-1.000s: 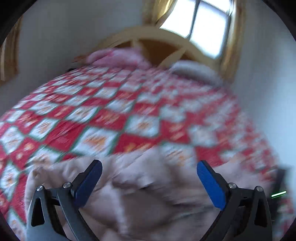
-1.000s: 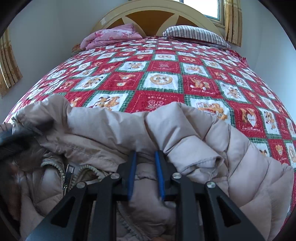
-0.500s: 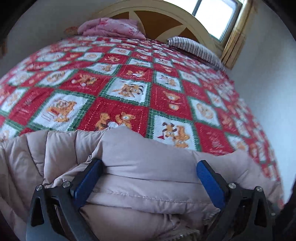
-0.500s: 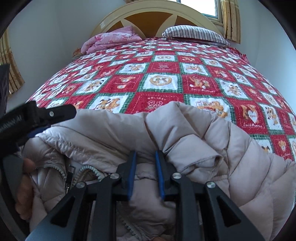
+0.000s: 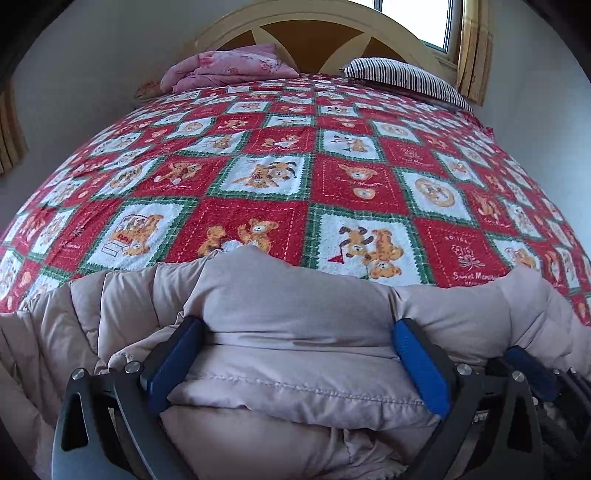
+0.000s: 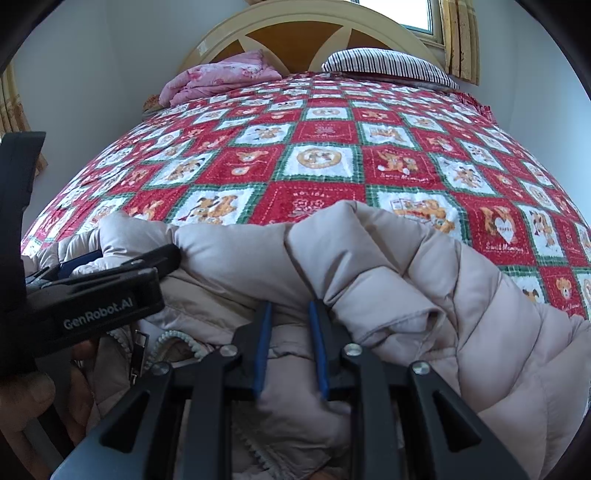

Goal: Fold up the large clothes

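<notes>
A beige quilted puffer jacket (image 5: 295, 302) lies bunched at the near edge of a bed with a red, white and green teddy-bear quilt (image 5: 280, 177). My left gripper (image 5: 295, 332) is open, its blue pads on either side of a thick fold of the jacket. My right gripper (image 6: 290, 314) is shut on a fold of the jacket (image 6: 388, 258) near its zipper (image 6: 138, 354). The left gripper (image 6: 92, 295) shows at the left of the right wrist view, beside the jacket.
A pink folded blanket (image 5: 225, 70) and a striped pillow (image 5: 402, 77) lie at the wooden headboard (image 5: 314, 29). White walls stand on both sides. A window with yellow curtains (image 5: 472, 44) is at the back right.
My left gripper has swung down and in onto the jacket, beside the right gripper. The right gripper has kept its hold and barely moved.
</notes>
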